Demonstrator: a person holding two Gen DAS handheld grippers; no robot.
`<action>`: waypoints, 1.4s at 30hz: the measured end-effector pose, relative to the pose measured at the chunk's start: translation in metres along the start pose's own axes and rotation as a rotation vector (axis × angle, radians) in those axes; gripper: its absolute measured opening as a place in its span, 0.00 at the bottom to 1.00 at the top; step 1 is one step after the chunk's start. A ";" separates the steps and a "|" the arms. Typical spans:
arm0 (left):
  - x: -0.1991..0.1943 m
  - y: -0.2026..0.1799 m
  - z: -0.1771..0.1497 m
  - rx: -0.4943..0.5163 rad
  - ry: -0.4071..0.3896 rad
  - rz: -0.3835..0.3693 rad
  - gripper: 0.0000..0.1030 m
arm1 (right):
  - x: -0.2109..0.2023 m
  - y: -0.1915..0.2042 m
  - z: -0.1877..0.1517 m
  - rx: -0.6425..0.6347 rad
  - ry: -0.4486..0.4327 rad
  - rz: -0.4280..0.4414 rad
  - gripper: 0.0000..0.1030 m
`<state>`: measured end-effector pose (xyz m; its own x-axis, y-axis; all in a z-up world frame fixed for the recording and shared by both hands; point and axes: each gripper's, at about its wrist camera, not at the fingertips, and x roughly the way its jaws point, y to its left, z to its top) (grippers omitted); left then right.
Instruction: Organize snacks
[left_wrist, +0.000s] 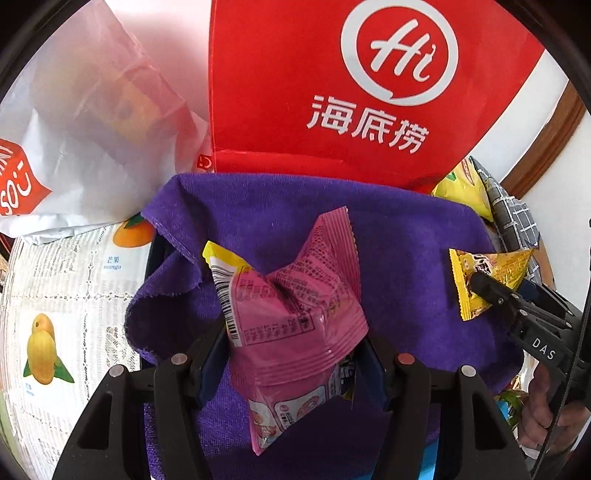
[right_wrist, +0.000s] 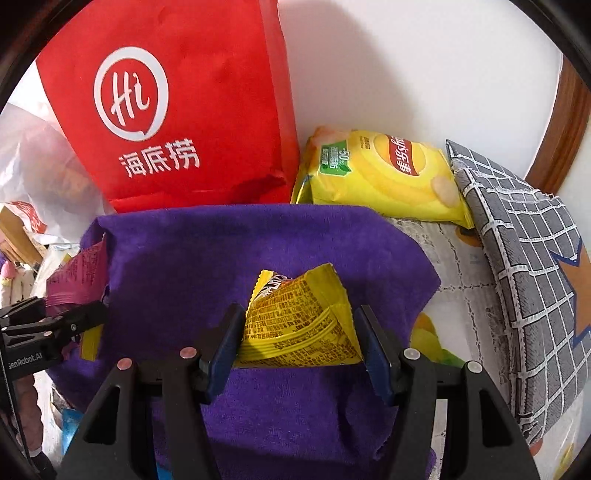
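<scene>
So the left gripper (left_wrist: 291, 354) is clamped on a pink snack packet (left_wrist: 295, 314), with a yellow-edged wrapper (left_wrist: 221, 258) pinched in alongside it, both held just above the purple towel (left_wrist: 406, 240). The right gripper (right_wrist: 299, 339) is squeezing a small yellow snack packet (right_wrist: 295, 317) over the same towel, nearer its right edge.

The towel has bare room between the two packets and toward its far edge. Past that it's boxed in: a red paper bag (right_wrist: 166, 92) stands right behind the towel, a yellow chip bag (right_wrist: 384, 177) sits behind its right corner, a grey checked cloth (right_wrist: 535, 277) lies off its right side, and a white plastic bag (left_wrist: 92, 129) is piled off its left.

The towel's near edge is hidden under the gripper bodies. The fine print on both packets is too small to read, and the white bag's contents are a blur.

The red bag reads "Hi 海底捞". The fruit-print tablecloth (left_wrist: 74, 295) left of the towel says "mango".
</scene>
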<state>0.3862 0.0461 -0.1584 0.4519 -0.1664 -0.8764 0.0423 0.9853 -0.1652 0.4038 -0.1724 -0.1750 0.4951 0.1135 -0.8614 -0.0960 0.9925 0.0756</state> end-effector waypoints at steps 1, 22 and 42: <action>0.001 -0.001 0.000 0.000 0.004 0.002 0.59 | 0.000 0.000 -0.001 0.000 0.001 0.002 0.59; -0.021 -0.038 0.000 0.091 -0.042 0.056 0.77 | -0.028 -0.007 -0.004 0.034 0.013 0.033 0.68; -0.134 -0.040 -0.065 0.072 -0.179 0.122 0.86 | -0.167 -0.051 -0.066 0.096 -0.181 -0.116 0.88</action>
<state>0.2660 0.0269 -0.0636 0.6082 -0.0427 -0.7926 0.0381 0.9990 -0.0245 0.2688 -0.2451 -0.0683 0.6459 -0.0041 -0.7634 0.0491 0.9981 0.0363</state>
